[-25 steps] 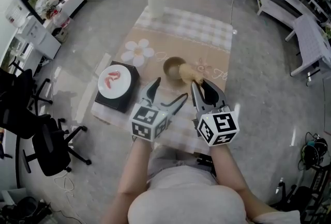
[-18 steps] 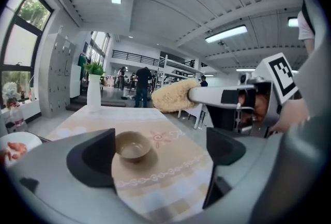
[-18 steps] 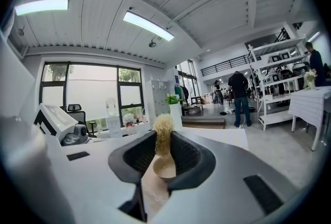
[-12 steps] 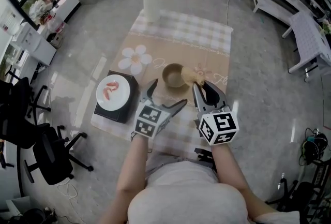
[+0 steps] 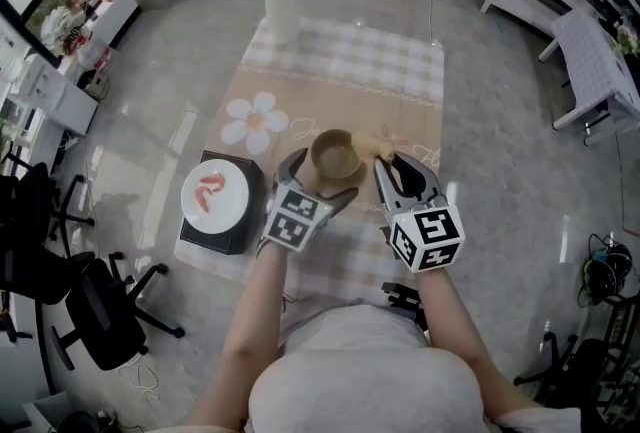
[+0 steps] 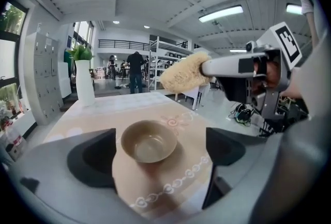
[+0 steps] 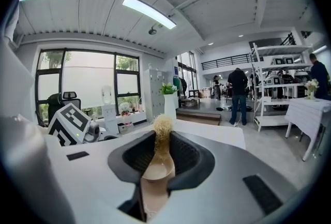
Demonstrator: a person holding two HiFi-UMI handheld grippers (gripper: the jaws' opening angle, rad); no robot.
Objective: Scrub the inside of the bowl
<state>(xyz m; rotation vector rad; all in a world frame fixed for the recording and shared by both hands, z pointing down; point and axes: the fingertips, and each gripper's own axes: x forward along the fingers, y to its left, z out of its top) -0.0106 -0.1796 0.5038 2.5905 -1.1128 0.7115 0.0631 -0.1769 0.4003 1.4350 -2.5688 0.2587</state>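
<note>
You have the left claw (image 5: 316,179) spread as wide as it goes, its jaws having just been opening, with the bowl (image 5: 335,159) standing upright between them on the cloth-covered counter (image 5: 340,61); the placing looks meant to brace the bowl before scrubbing starts. Your right claw (image 5: 403,171) is clamped on the handle of the brush (image 5: 372,147), bristle end forward, which suits reaching into the bowl. From the head view the bowl overlaps the left jaws, so contact is hard to judge there. The left claw view settles it: bare cloth shows on both sides of the bowl (image 6: 149,141), so neither pad appears to press on it yet. That view also shows the inside empty and the brush head (image 6: 183,73) raised in the air beyond the rim, not in the bowl. The right claw view alone shows the handle (image 7: 158,166) pinched between closed jaws, but it shows no bowl.
</note>
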